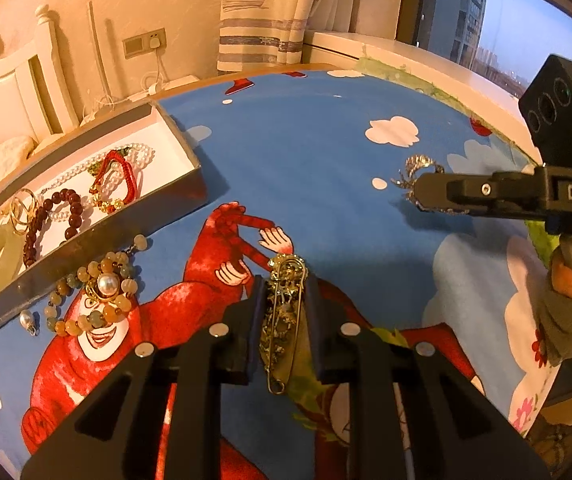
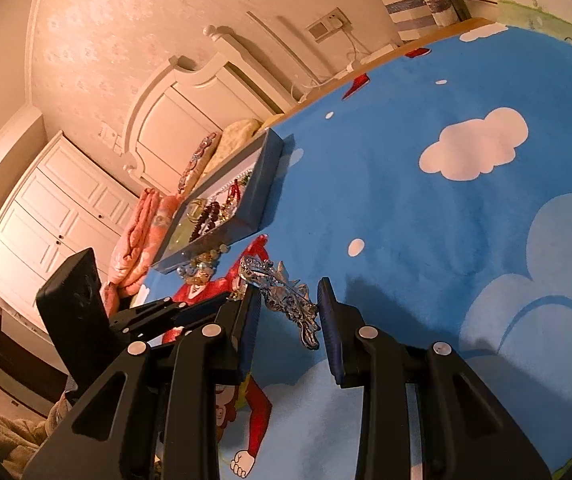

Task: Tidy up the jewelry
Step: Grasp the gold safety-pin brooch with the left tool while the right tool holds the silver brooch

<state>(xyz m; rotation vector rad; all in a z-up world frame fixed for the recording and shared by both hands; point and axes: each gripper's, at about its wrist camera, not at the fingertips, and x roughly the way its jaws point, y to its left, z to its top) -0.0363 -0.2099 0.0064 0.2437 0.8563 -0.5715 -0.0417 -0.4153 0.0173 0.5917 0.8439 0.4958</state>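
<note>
My left gripper (image 1: 285, 284) is shut on a gold safety-pin brooch (image 1: 282, 312), which runs lengthwise between its fingers just above the cartoon bedspread. A silver filigree brooch (image 2: 274, 280) spans the gap of my right gripper (image 2: 289, 290), whose pads are shut on it over the blue part of the spread. In the left wrist view that right gripper (image 1: 418, 192) comes in from the right with the silver brooch (image 1: 418, 168) at its tip. The grey jewelry box (image 1: 98, 236) lies to the left, open; it holds pearls, a red cord bracelet, dark red beads and a pale bangle.
Outside the box's front wall lie a beaded bracelet with a pearl brooch (image 1: 102, 296) and a small pearl pendant (image 1: 28, 320). A gloved hand (image 1: 566, 300) holds the right gripper. A headboard, wall socket and curtain stand beyond the bed; pillows lie behind the box (image 2: 262, 184).
</note>
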